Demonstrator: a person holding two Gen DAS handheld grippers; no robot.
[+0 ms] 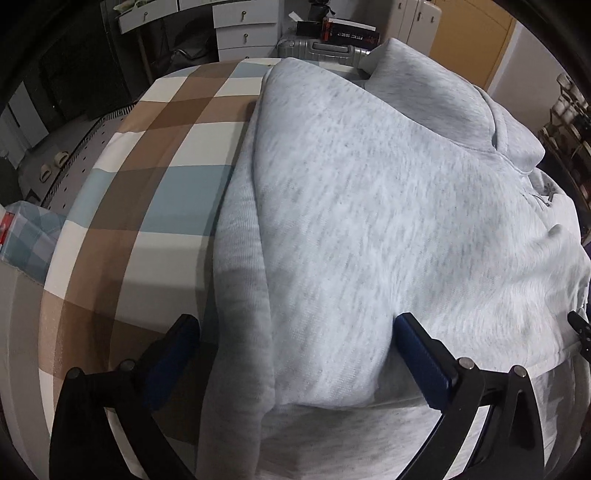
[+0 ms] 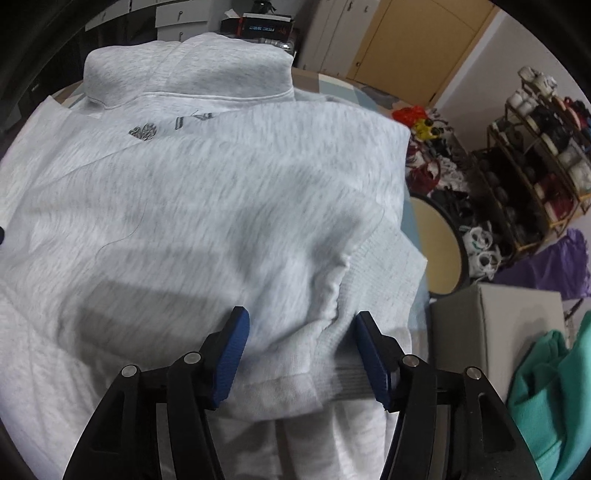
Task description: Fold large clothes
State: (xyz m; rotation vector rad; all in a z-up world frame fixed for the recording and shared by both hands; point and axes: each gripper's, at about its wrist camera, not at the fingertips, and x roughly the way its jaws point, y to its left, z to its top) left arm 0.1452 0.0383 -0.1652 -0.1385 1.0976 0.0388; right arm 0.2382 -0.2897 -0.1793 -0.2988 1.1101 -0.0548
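Note:
A large light-grey sweatshirt [image 1: 369, 206] lies spread on a brown, blue and white plaid bed cover [image 1: 155, 177], its collar [image 2: 188, 70] at the far end. Both sleeves are folded in over the body. My left gripper [image 1: 299, 343] stands wide open over the garment's left edge, one finger above the cover and the other above the folded fabric. In the right wrist view the sweatshirt [image 2: 207, 206] shows a small dark logo [image 2: 142, 131]. My right gripper [image 2: 301, 343] is open, its blue pads either side of a bunched fold beside the ribbed cuff [image 2: 384, 273].
A silver suitcase [image 1: 325, 50] and white drawers [image 1: 245, 33] stand beyond the bed's far end. To the right are a shoe rack [image 2: 535, 155], a round table [image 2: 436, 243], a grey box [image 2: 491, 332] and a teal garment [image 2: 554, 387].

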